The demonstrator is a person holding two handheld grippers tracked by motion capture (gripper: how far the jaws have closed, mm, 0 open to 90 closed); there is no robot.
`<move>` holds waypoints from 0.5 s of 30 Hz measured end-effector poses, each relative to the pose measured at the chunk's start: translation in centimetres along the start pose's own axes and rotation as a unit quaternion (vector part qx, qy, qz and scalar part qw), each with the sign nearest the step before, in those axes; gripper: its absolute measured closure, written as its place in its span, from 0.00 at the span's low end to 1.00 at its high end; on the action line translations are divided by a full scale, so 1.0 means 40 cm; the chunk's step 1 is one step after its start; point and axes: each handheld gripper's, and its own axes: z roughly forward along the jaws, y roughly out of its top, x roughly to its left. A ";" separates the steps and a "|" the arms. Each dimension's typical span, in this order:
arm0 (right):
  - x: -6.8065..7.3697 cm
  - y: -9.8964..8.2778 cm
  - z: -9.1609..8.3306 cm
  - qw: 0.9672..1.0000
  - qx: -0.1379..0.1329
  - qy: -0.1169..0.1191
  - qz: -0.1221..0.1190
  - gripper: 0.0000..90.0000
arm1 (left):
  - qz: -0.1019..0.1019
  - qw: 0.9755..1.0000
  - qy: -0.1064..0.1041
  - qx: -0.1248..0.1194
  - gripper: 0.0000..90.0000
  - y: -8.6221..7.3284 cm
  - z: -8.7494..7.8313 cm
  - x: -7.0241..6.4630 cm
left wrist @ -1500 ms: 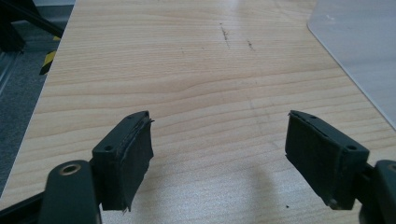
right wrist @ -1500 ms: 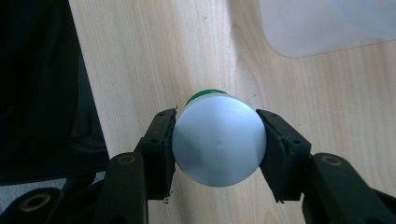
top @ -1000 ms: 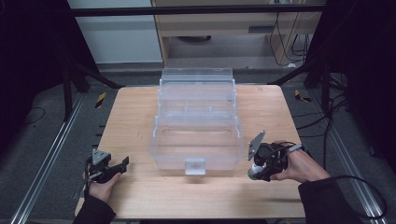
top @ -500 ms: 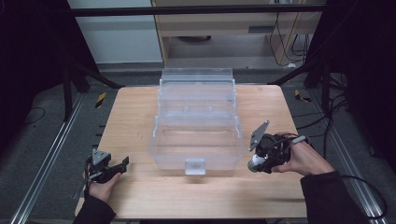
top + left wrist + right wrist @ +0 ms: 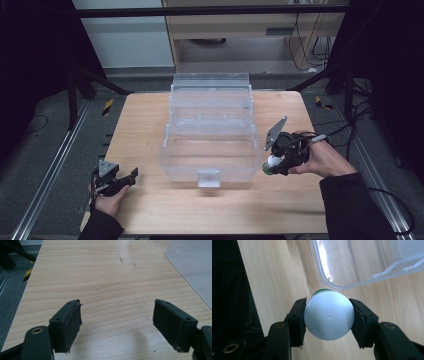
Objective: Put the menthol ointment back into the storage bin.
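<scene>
The right tool (image 5: 272, 165) has its two black jaws clamped on a round white plastic bottle with a green band (image 5: 328, 316), one pad pressed to each side of it, so that the smooth white dome of the bottle faces the right gripper view and a thin green edge shows at its far rim. In the high view the same bottle (image 5: 272, 162) sits between the jaws at the right front corner of the clear plastic tiered storage box (image 5: 212, 131), just beside its outer wall and above the light wooden table (image 5: 145, 125). In the right gripper view the rounded transparent corner of the box (image 5: 362, 262) lies just beyond the bottle, with bare wood under both. The box stands open in the middle of the table, its tiers stepped back toward the far edge, a small clear latch at the middle of its front wall. The left tool (image 5: 120, 182) rests low near the front left corner of the table, well apart from the box; in the left gripper view its jaws stand wide apart with nothing between them but the wood grain (image 5: 115, 290).
</scene>
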 end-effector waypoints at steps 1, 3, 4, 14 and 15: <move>-0.001 0.004 -0.004 1.000 0.001 0.001 0.000 0.56 | 0.000 1.000 0.000 0.000 0.25 0.000 0.000 0.000; -0.004 0.008 -0.008 1.000 -0.002 -0.002 -0.003 0.56 | 0.000 1.000 0.000 0.000 0.25 0.000 0.000 0.000; -0.005 0.011 -0.010 1.000 -0.002 -0.001 -0.002 0.56 | 0.000 1.000 0.000 0.000 0.25 0.000 0.000 0.000; -0.022 0.043 -0.028 1.000 -0.010 -0.006 -0.006 0.56 | 0.000 1.000 -0.002 -0.001 0.25 0.000 0.000 0.000; -0.023 0.046 -0.030 1.000 -0.011 -0.006 -0.006 0.56 | 0.000 1.000 -0.002 -0.001 0.25 0.000 0.000 0.000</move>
